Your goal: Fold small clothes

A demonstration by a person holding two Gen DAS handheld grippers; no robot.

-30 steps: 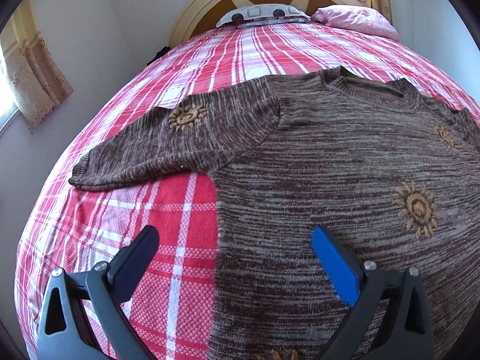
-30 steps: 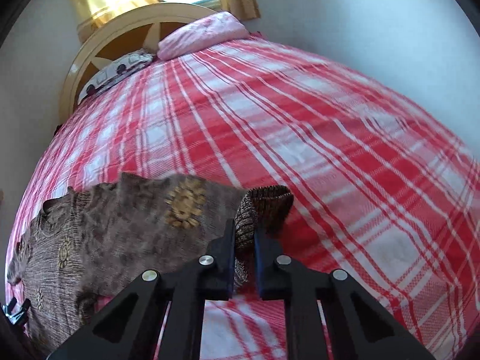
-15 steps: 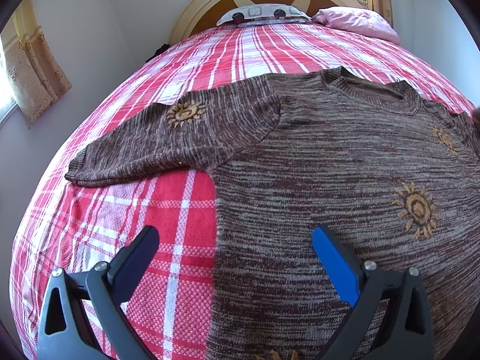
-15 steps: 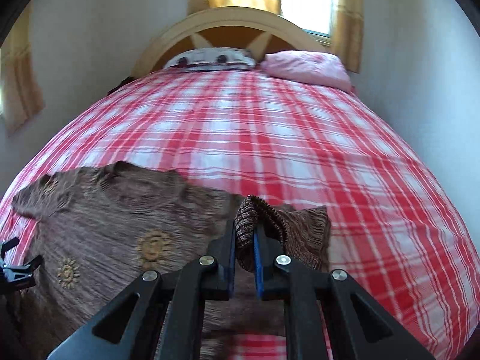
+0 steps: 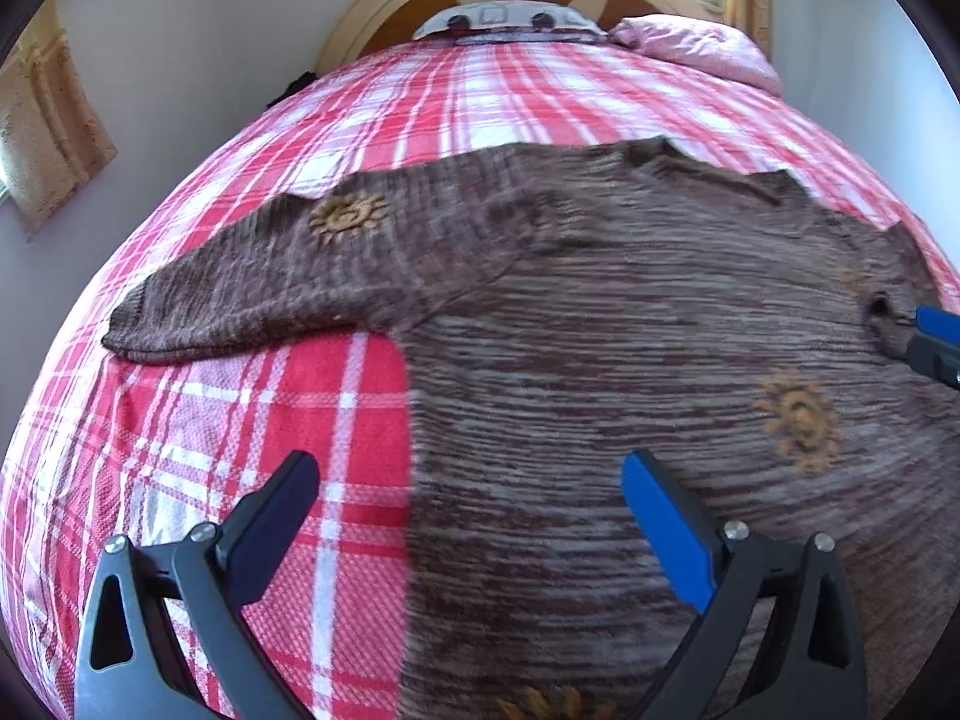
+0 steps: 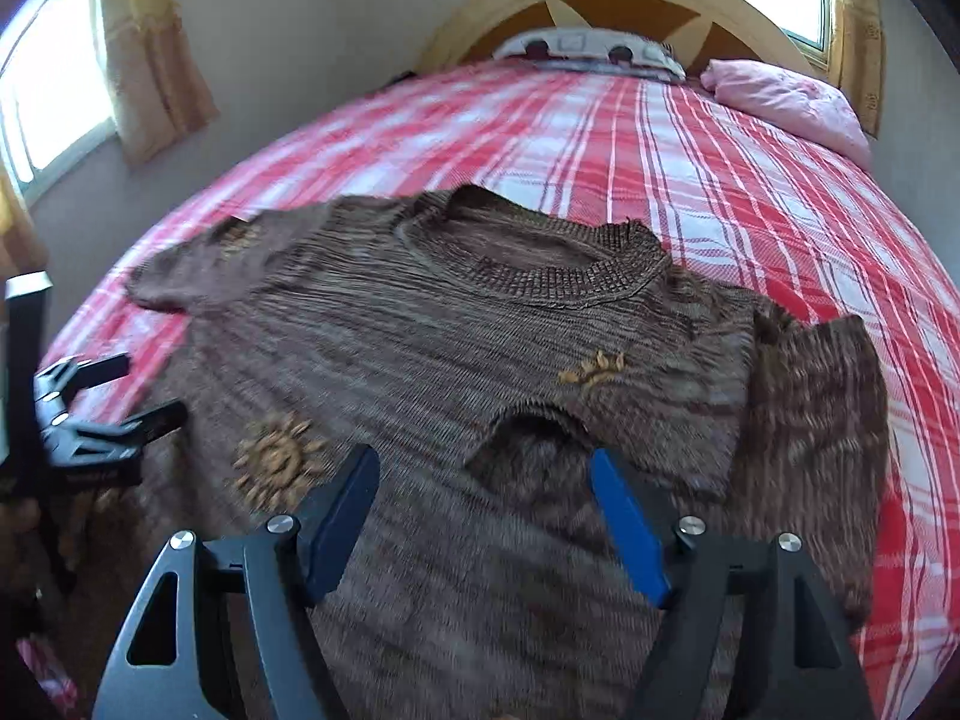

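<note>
A: So, how far along?
B: The brown marled knit sweater (image 6: pixel 456 360) lies flat on the red plaid bedspread (image 6: pixel 750 180); its right sleeve (image 6: pixel 606 420) is folded in, the left sleeve (image 5: pixel 288 288) remains spread.
A: Grippers?
B: The right gripper (image 6: pixel 486 516) has just been opening, nothing between; the left gripper (image 5: pixel 468 516) is wide, empty.

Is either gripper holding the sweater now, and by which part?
Neither: left gripper open; right gripper just opened, sleeve cuff released on the sweater.

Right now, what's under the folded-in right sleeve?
The sleeve lies across the sweater front, cuff just ahead of the open right gripper. Beneath it, only sweater body; one sun motif is partly covered. The bedspread below is hidden.
</note>
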